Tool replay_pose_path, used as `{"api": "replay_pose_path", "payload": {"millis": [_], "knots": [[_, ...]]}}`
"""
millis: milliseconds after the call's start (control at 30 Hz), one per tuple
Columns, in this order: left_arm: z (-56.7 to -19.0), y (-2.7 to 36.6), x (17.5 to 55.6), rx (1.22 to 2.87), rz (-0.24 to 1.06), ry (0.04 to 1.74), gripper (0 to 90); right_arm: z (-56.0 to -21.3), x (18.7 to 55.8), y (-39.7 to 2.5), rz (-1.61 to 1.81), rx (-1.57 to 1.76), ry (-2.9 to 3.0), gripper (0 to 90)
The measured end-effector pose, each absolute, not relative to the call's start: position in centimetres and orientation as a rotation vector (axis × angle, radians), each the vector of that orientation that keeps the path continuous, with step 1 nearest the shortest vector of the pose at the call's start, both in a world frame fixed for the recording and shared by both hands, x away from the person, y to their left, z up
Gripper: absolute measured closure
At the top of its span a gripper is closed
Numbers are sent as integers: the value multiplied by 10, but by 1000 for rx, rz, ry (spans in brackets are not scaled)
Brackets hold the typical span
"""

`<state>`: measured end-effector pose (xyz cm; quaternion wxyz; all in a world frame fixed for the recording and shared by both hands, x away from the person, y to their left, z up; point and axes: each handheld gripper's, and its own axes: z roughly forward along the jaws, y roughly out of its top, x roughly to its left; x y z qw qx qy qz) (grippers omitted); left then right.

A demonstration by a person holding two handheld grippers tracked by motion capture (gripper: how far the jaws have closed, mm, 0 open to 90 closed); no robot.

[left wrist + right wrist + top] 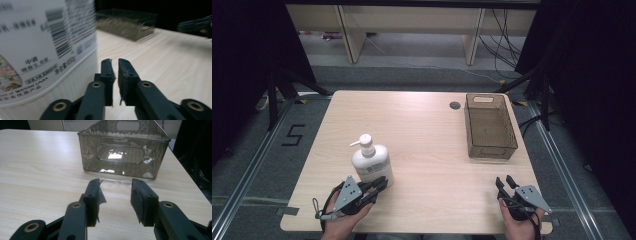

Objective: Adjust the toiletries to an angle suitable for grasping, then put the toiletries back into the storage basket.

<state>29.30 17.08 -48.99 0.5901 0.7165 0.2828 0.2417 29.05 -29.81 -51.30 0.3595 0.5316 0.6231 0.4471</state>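
High view — a white pump bottle (pixel 372 162) stands upright on the near-left part of the wooden table (pixel 422 135). The left gripper (pixel 379 184) sits right at the bottle's base on its near side, jaws pointing up-right toward it; whether they touch the bottle cannot be told from here. The right gripper (pixel 505 182) rests near the front-right edge, aimed at the clear smoky plastic basket (pixel 490 126), which stands empty at the far right, well apart from the bottle.

Left gripper view — the jaws of the left gripper (pixel 114 60) are nearly shut, only a thin slit between the pads, nothing held. The bottle (pixel 45 45) looms just to the side of the jaws, its label and barcode blurred. The jaws lie beside the bottle, not around it.

Right gripper view — the right gripper (pixel 115 181) stands open and empty, with the basket (pixel 122 150) straight ahead on the table.

Judgement: the step in hand looks like taking hold of the bottle. To do it well, spread the left jaws wide first, then bring them around the body low and square — the wall is rounded and smooth, so an off-centre pinch could tip or squirt it sideways. Keep clear of the pump head.
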Motion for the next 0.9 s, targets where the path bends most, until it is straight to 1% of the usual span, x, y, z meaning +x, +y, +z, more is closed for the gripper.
{"api": "replay_pose_path", "payload": {"millis": [100,167,200,233,267,333,367,433,467,500,567,600,633,667,700,733,833,900], "knots": [[-488,178,284,1648,550,639,729,-513,290,-299,1150,1344,1598,588],[-487,184,278,1636,553,646,684,-513,289,-297,1164,1388,1593,582],[-487,191,273,1615,560,655,663,-513,290,-299,1154,1383,1601,562],[-487,191,273,1615,560,655,645,-513,290,-299,1154,1383,1601,562],[-487,196,270,1598,568,657,645,-513,290,-298,1156,1393,1599,549],[-488,205,266,1565,580,655,606,-513,291,-299,1171,1371,1604,521],[-488,213,264,1545,600,652,580,-512,290,-299,1162,1400,1612,491],[-488,217,263,1532,601,676,532,-513,293,-301,1180,1376,1623,436],[-489,226,261,1510,615,704,508,-513,293,-302,1155,1372,1631,422],[-489,226,261,1510,615,704,484,-513,293,-302,1174,1372,1633,412],[-492,232,262,1478,618,723,431,-513,292,-301,1169,1378,1629,409],[-493,235,261,1482,622,749,431,-513,292,-301,1169,1378,1629,409],[-495,238,262,1472,626,756,384,-513,292,-300,1198,1354,1628,418],[-498,240,264,1454,628,747,362,-513,292,-299,1199,1357,1632,421],[-499,243,265,1473,637,767,362,-513,292,-299,1199,1357,1632,421],[-501,246,269,1483,639,774,337,-510,290,-293,1218,1344,1644,429],[-504,250,274,1507,652,761,315,-504,288,-286,1205,1299,1656,432],[-507,255,281,1540,660,786,291,-497,286,-271,1242,1281,1658,433]]}}
